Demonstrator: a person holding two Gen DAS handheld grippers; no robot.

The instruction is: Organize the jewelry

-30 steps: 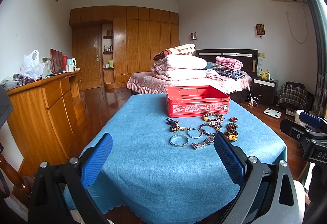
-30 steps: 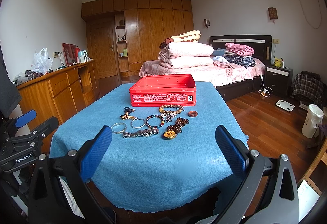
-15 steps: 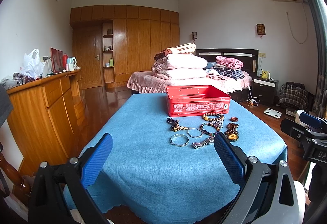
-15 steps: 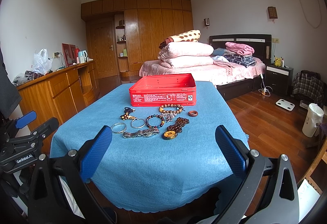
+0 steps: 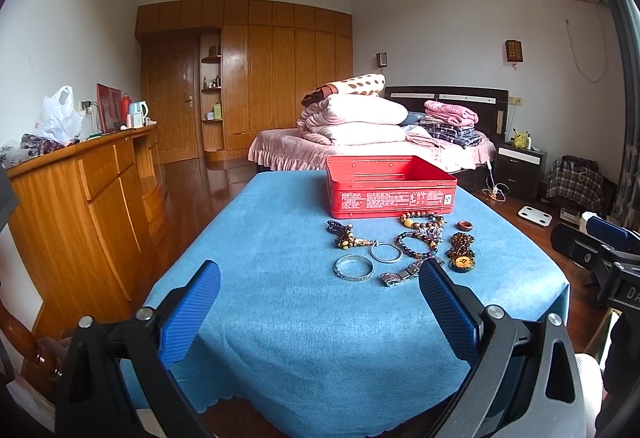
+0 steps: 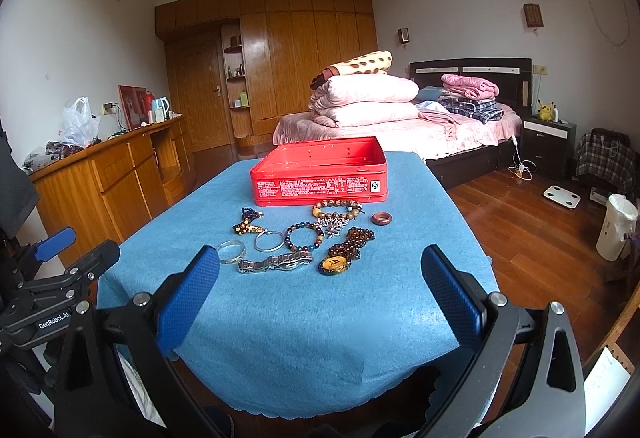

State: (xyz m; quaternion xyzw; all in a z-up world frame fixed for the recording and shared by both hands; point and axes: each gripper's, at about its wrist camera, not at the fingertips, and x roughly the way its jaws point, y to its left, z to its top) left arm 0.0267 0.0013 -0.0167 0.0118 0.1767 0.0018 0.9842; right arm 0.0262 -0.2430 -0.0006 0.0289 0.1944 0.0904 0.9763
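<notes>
An open red tin box (image 5: 390,190) (image 6: 320,176) stands at the far middle of the blue-clothed table (image 5: 280,310) (image 6: 320,318). In front of it lie several pieces of jewelry: a silver bangle (image 5: 353,267) (image 6: 231,251), a thin silver hoop (image 5: 385,252) (image 6: 269,241), a metal watch band (image 5: 404,274) (image 6: 276,262), bead bracelets (image 5: 416,240) (image 6: 306,236), a brown ring (image 5: 465,225) (image 6: 381,218) and an amber pendant (image 5: 462,262) (image 6: 335,264). My left gripper (image 5: 318,312) and right gripper (image 6: 320,298) are open and empty, held near the table's front edge, short of the jewelry.
A wooden dresser (image 5: 80,198) runs along the left. A bed (image 6: 400,130) with folded quilts stands beyond the table. Wooden floor with a white bin (image 6: 616,226) lies to the right. The right gripper's body shows at the left wrist view's right edge (image 5: 600,254).
</notes>
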